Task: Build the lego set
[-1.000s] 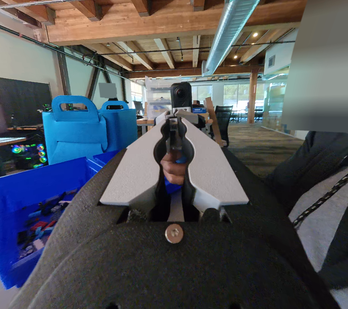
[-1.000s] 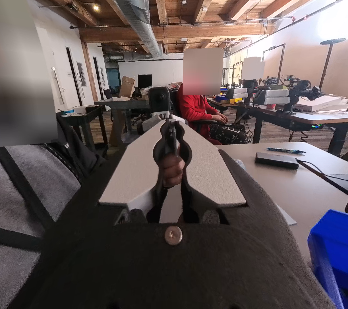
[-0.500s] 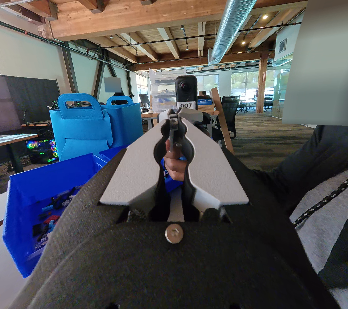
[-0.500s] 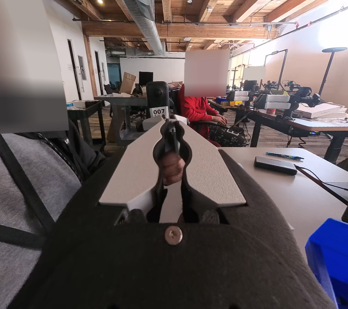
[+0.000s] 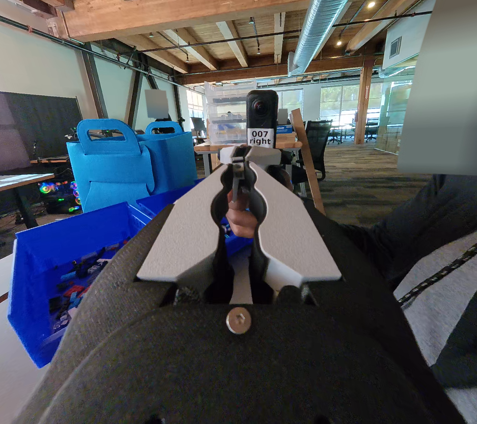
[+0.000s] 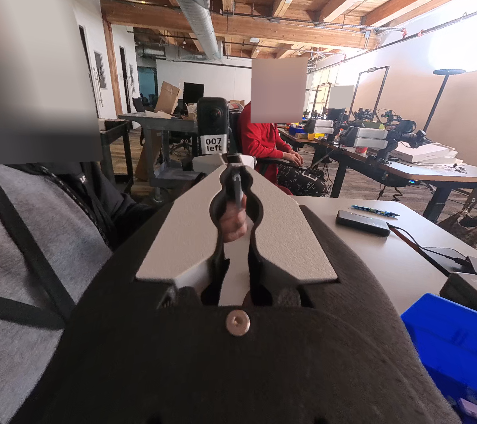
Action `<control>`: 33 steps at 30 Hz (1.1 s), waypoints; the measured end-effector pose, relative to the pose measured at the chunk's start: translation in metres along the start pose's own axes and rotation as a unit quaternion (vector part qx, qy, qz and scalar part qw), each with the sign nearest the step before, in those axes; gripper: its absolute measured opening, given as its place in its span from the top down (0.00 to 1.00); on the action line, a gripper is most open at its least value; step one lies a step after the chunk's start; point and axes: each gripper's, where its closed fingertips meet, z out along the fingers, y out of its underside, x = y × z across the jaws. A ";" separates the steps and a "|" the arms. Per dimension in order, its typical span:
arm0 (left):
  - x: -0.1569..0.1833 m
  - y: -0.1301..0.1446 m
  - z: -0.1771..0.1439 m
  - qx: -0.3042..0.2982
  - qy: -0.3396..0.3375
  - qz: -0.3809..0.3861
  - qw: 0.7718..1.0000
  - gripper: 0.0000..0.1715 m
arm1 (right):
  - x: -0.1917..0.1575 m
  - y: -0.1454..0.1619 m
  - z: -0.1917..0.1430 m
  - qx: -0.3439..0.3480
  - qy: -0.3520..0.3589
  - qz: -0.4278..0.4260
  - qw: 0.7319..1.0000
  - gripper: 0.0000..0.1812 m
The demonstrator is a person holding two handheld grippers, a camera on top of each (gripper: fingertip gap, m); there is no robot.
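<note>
My left gripper and right gripper are held up in the air and point at each other, tip to tip. Each is shut on a thin grey lego piece, seen edge-on in the left wrist view and in the right wrist view. I cannot tell whether it is one piece or two joined. The opposite gripper's camera stands just behind the tips. A hand shows through the gap.
A blue bin of loose lego parts sits low on the left; its corner also shows in the right wrist view. Blue felt bags stand behind it. On the white table lie a black device, a pen and a cable. A person in red sits beyond. Less than 4 cm separates the two grippers' tips.
Both grippers stay shut on the grey piece, tip to tip. The pair has shifted: the blue bin is more in the left view and the facing camera sits a little higher.
</note>
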 end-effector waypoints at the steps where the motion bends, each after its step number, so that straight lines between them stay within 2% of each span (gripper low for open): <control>1: 0.000 0.000 0.000 -0.004 -0.001 0.000 1.000 0.95 | 0.000 0.000 -0.001 -0.003 0.000 -0.002 1.000 0.96; 17: 0.011 0.016 0.001 -0.096 0.025 0.004 0.995 0.95 | -0.011 0.015 -0.008 -0.080 -0.011 -0.026 0.996 0.96; 33: 0.033 0.041 -0.005 -0.202 0.085 0.021 0.975 0.95 | -0.036 0.037 -0.016 -0.152 -0.071 -0.036 0.985 0.96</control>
